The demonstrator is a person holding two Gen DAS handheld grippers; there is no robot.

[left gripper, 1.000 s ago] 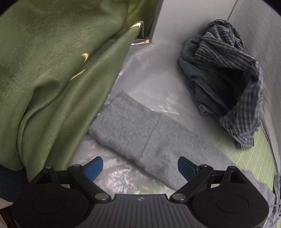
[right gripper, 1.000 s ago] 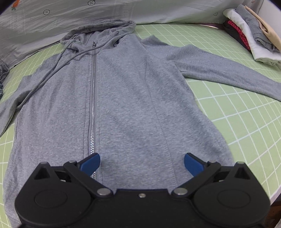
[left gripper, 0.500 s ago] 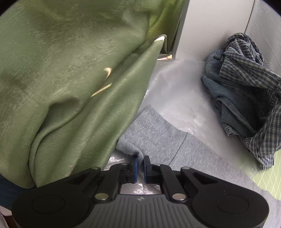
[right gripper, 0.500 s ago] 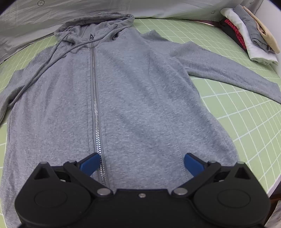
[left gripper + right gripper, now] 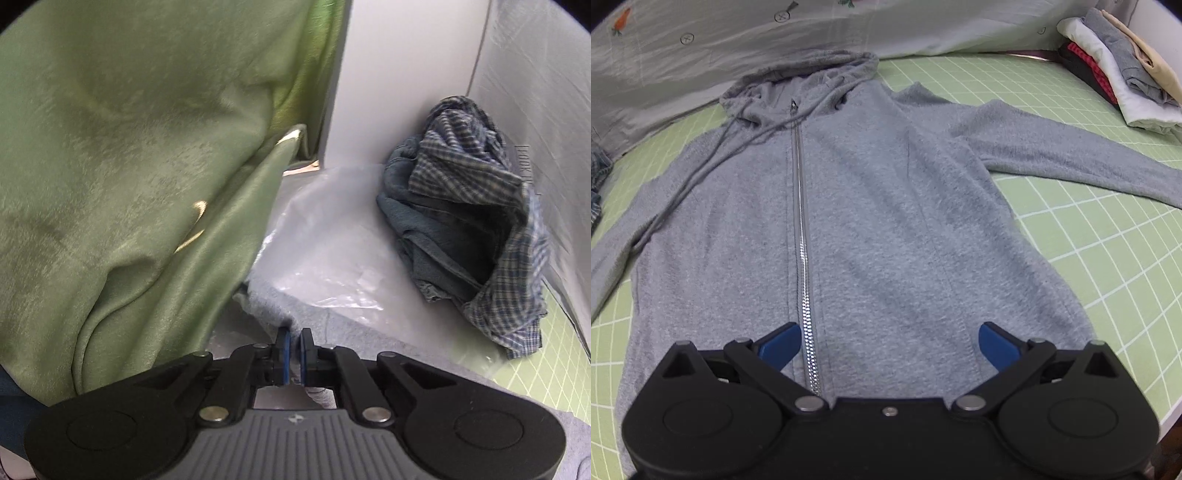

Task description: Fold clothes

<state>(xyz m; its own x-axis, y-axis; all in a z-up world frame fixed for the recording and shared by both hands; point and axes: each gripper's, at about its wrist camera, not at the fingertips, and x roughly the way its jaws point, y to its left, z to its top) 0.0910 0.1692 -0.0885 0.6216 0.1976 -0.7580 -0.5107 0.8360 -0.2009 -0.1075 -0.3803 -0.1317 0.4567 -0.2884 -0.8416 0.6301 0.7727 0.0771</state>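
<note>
A grey zip hoodie (image 5: 871,236) lies face up on the green grid mat (image 5: 1108,266), hood at the far end, sleeves spread to both sides. My right gripper (image 5: 888,341) is open just above its lower hem, straddling the zipper's bottom end. In the left wrist view my left gripper (image 5: 294,345) is shut on the cuff end of the hoodie's grey sleeve (image 5: 369,332), which lies over clear plastic sheeting (image 5: 325,243).
A green curtain (image 5: 140,177) hangs close at the left gripper's left. A crumpled pile of plaid and blue clothes (image 5: 469,221) sits by the white wall. A stack of folded clothes (image 5: 1119,70) sits at the mat's far right. A white patterned sheet (image 5: 775,44) borders the far edge.
My left gripper moved onto the sleeve's cuff and closed on it, then drew it up a little. My right gripper stayed open and drifted slightly over the hem.
</note>
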